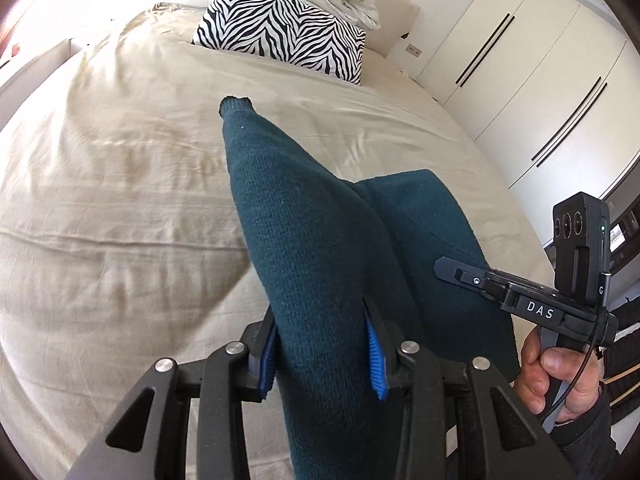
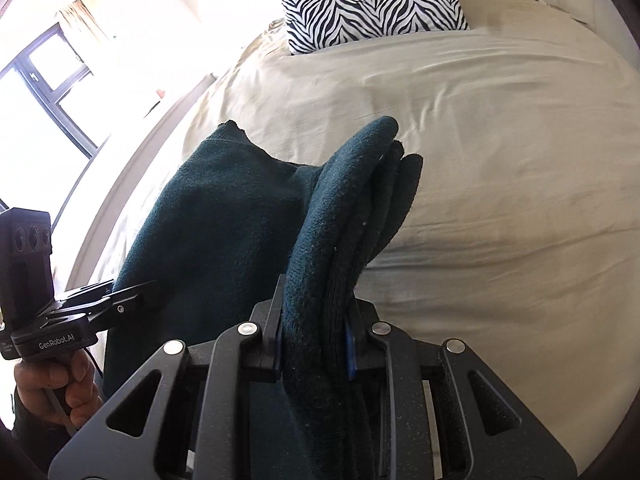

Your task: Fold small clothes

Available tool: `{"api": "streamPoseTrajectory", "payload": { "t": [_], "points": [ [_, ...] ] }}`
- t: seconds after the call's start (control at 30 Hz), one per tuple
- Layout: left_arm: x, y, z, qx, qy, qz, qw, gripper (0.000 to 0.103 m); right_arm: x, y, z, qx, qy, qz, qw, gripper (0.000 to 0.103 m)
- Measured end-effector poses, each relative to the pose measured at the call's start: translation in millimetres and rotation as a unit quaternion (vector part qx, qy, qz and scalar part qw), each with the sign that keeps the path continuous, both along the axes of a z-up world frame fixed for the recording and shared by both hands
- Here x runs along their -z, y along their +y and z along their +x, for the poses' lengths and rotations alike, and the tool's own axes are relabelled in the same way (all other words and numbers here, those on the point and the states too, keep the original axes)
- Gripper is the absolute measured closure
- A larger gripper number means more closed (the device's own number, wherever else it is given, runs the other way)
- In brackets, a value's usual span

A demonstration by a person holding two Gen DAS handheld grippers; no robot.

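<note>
A dark teal knitted garment is lifted off the beige bed, and both grippers grip it. In the left wrist view my left gripper is shut on a thick fold of it between the blue pads, and a sleeve with a ribbed cuff points away. My right gripper bites the cloth's right edge. In the right wrist view my right gripper is shut on several bunched layers of the garment. My left gripper clamps its left edge.
A zebra-print pillow lies at the head of the bed, with crumpled pale bedding behind it. White wardrobe doors stand to the right, a window to the left. A person's hands hold the handles.
</note>
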State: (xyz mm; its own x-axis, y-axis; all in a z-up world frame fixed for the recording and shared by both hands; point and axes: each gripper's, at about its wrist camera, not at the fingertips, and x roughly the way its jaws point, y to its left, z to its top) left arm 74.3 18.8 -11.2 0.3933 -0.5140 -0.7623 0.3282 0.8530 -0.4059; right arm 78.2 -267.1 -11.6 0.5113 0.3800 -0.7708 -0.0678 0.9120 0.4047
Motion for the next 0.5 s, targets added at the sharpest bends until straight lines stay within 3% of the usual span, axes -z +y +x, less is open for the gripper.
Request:
{"api": "streamPoseTrajectory", "payload": {
  "t": [0.23, 0.37, 0.5],
  "points": [
    [51, 20, -5, -0.010, 0.045, 0.026, 0.9986, 0.063, 54, 13, -12, 0.018, 0.048, 0.029, 0.998, 0.083],
    [77, 36, -4, -0.031, 0.081, -0.019, 0.9961, 0.057, 99, -27, -22, 0.054, 0.087, 0.128, 0.986, 0.079],
    [78, 29, -3, -0.023, 0.068, -0.003, 0.9974, 0.053, 116, -34, -25, 0.059, 0.083, 0.167, 0.981, 0.078]
  ]
}}
